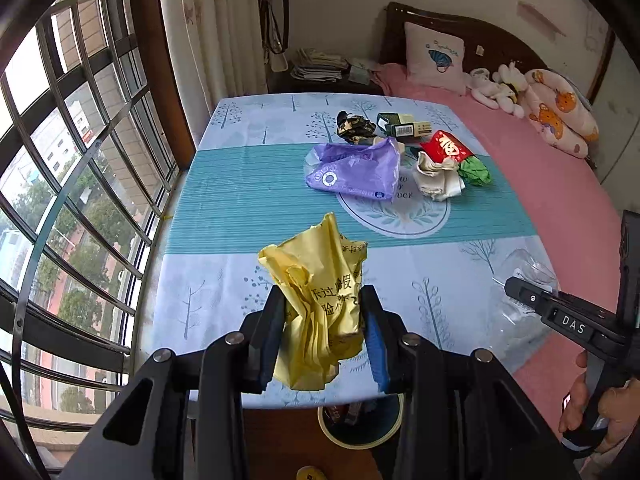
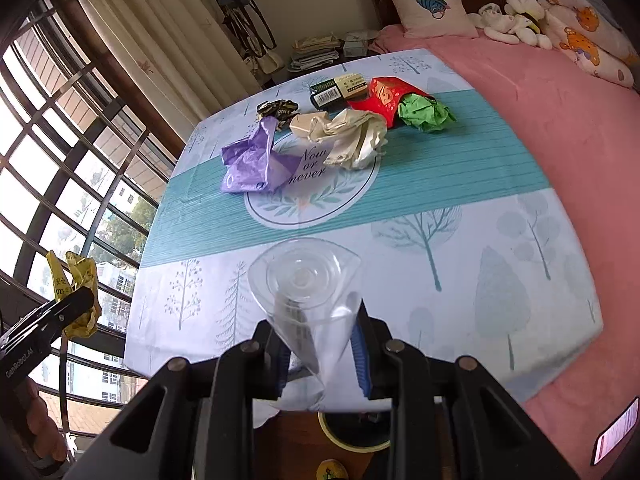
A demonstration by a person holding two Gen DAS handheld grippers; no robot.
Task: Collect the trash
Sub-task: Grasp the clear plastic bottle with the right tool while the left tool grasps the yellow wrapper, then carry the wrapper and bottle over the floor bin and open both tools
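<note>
My left gripper (image 1: 322,320) is shut on a crumpled yellow plastic bag (image 1: 320,280) and holds it above the table's near edge; the bag also shows in the right wrist view (image 2: 78,296). My right gripper (image 2: 318,344) is shut on a clear plastic cup (image 2: 304,284), also held above the near edge; it shows in the left wrist view (image 1: 524,280). More trash lies on the far half of the table: a purple bag (image 1: 356,168), a cream wad (image 1: 438,178), a red packet (image 1: 446,148), green paper (image 1: 476,170), a dark box (image 1: 402,124) and a dark wrapper (image 1: 354,124).
A round bin (image 1: 360,424) stands on the floor just below the table's near edge, under both grippers. The table (image 1: 240,200) has a blue tree-pattern cloth. A barred window (image 1: 60,160) is at the left, a pink bed (image 1: 560,184) at the right.
</note>
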